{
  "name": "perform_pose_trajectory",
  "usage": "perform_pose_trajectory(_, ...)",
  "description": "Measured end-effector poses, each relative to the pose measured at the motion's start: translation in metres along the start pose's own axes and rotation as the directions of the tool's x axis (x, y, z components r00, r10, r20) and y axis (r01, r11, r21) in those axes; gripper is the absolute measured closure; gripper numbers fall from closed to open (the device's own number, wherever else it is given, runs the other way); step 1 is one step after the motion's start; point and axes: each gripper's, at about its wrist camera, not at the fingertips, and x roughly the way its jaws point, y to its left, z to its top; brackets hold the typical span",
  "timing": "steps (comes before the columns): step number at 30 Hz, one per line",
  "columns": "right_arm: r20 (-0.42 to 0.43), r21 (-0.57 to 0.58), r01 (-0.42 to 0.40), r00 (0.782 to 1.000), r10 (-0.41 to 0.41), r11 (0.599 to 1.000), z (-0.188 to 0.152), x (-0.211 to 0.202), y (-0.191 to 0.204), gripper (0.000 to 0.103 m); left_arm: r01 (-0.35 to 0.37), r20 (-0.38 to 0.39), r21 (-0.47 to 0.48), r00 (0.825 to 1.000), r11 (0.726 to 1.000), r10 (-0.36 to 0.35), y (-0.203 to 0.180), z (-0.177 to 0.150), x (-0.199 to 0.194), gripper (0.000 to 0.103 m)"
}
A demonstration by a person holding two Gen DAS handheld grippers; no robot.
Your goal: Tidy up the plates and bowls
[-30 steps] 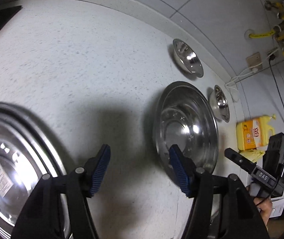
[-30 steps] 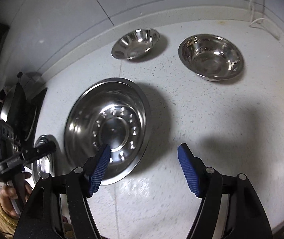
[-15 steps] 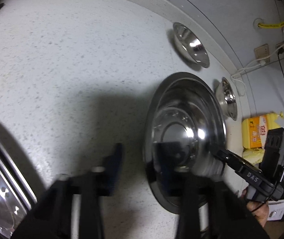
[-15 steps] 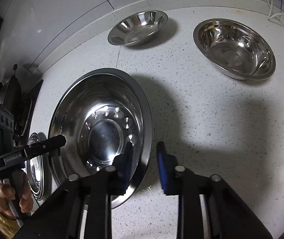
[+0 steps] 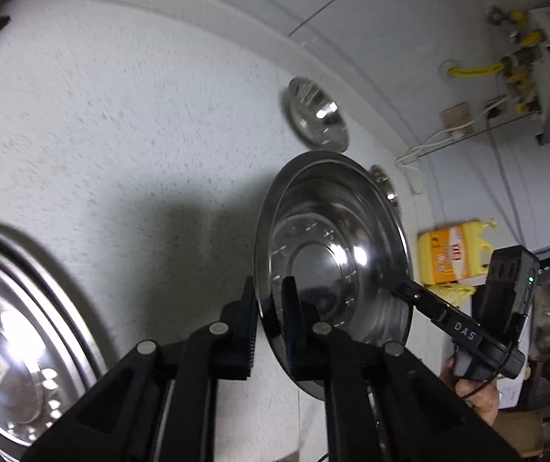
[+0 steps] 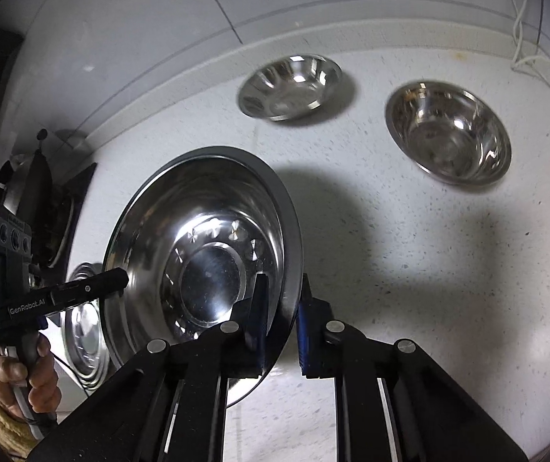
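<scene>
Steel plate (image 5: 332, 238) rim pinched by L gripper (image 5: 269, 319) & R gripper (image 6: 280, 321).

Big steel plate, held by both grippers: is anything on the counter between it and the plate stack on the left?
Nothing visible. In the left wrist view, only bare speckled counter lies between the big steel plate and the plate stack. The two small bowls sit behind, near the wall, off that path.

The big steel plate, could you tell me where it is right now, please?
The big steel plate is clamped by its rim between the left gripper and right gripper, tilted above the counter.
</scene>
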Motion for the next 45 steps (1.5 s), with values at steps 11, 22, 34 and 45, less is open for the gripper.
perform_pose_trajectory(11,0.092,-0.112,-0.012,0.996,0.023,0.994,-0.008,-0.039,0.116,0.091,0.029,0.126,0.052,0.991,0.998,-0.035,0.035,-0.018,-0.135,0.093)
perform_pose_trajectory(22,0.141,-0.182,-0.02,0.989,0.047,0.983,-0.035,-0.048,0.2,0.091,0.053,0.138,0.074,0.988,0.996,-0.063,0.079,-0.046,-0.203,0.092)
perform_pose_trajectory(34,0.143,-0.014,0.028,0.989,-0.025,1.0,-0.104,-0.064,0.15,0.091,0.079,-0.062,0.161,0.996,0.984,-0.069,0.046,-0.086,-0.125,0.092)
perform_pose_trajectory(45,0.049,0.144,0.072,0.996,-0.08,0.987,-0.128,-0.022,0.049,0.091,-0.043,-0.151,0.229,0.985,0.973,0.079,0.023,-0.096,-0.016,0.092)
